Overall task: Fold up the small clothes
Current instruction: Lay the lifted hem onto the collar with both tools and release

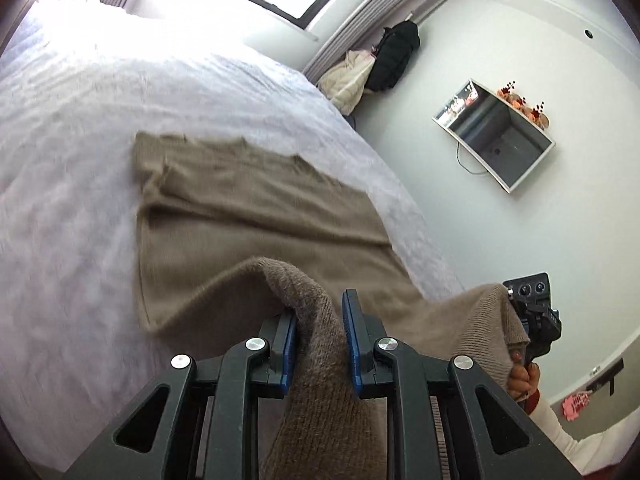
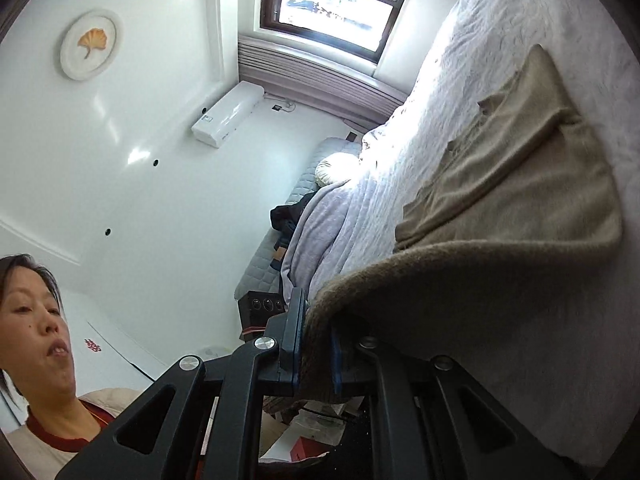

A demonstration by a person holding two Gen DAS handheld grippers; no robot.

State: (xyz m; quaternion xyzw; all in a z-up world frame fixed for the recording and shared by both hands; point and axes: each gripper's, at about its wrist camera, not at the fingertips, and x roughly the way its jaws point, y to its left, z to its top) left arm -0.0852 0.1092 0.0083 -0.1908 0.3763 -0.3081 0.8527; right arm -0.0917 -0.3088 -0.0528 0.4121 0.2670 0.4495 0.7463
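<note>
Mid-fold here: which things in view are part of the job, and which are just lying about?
Job:
brown knit garment
left gripper, jaws shut on its hem
right gripper, jaws shut on its hem
bed

Lying about:
black bag
cream jacket
wall screen
air conditioner

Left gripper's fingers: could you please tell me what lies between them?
The brown sweater: its lifted hem sits pinched between the left gripper fingers, shown in the left wrist view.

A bed (image 1: 80,128) with a white, wrinkled cover carries a tan knitted garment (image 1: 248,208), whose near edge is raised.
</note>
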